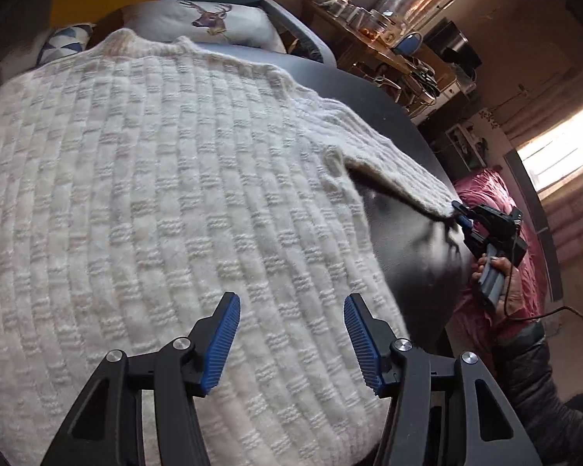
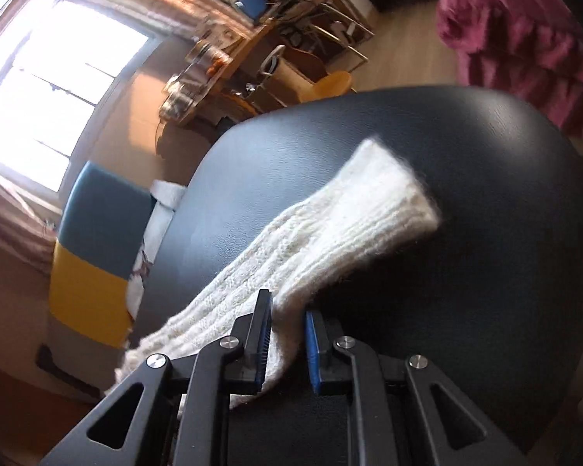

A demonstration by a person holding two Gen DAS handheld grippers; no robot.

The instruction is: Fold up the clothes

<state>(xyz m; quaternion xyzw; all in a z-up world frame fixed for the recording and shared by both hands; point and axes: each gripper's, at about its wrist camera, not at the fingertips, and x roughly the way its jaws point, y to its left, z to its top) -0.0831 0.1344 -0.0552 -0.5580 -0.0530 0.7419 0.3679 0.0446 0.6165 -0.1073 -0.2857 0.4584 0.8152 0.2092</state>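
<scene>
I had the cream waffle-knit wool sweater (image 1: 167, 194) spread flat, body down, on the round black table (image 2: 466, 163). My left gripper (image 1: 291, 339) hovered above its lower body with the jaws wide apart and nothing between them. My right gripper (image 2: 287, 343) had closed its blue ribbed pads (image 2: 262, 343) on the ribbed sleeve (image 2: 330, 233) near the cuff, the knit pinched between them and stretched out from the shoulder. I judged a sleeve fold was in hand; next the sleeve needed carrying inward across the body and laying flat without dragging the rest.
</scene>
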